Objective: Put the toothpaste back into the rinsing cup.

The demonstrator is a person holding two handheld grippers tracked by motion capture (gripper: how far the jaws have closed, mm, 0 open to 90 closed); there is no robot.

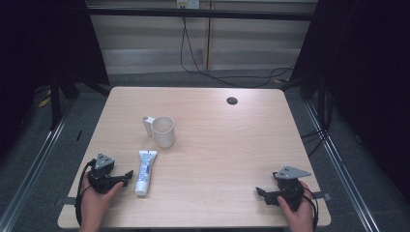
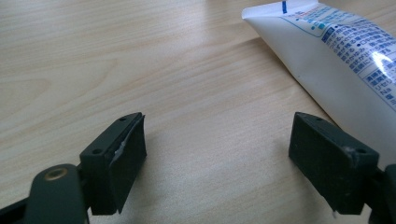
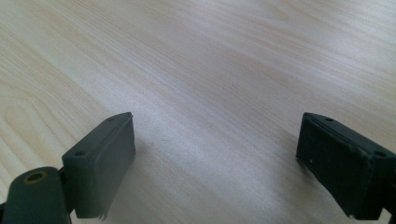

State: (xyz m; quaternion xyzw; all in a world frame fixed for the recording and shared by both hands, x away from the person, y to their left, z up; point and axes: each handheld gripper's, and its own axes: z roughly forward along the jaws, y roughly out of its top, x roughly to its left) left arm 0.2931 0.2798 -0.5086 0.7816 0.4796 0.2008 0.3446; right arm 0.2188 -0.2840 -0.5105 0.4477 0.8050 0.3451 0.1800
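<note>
The toothpaste tube is lying flat on the worktop, near the front left, and is not yet being held. The left gripper is being kept just beside the tube, its fingers spread wide with nothing between them. The right gripper is being rested well apart at the front right, its fingers also spread and empty. So the picking up is judged as not yet begun. A cup is standing behind the tube, near it. Nothing is blocking the way to the tube.
</note>
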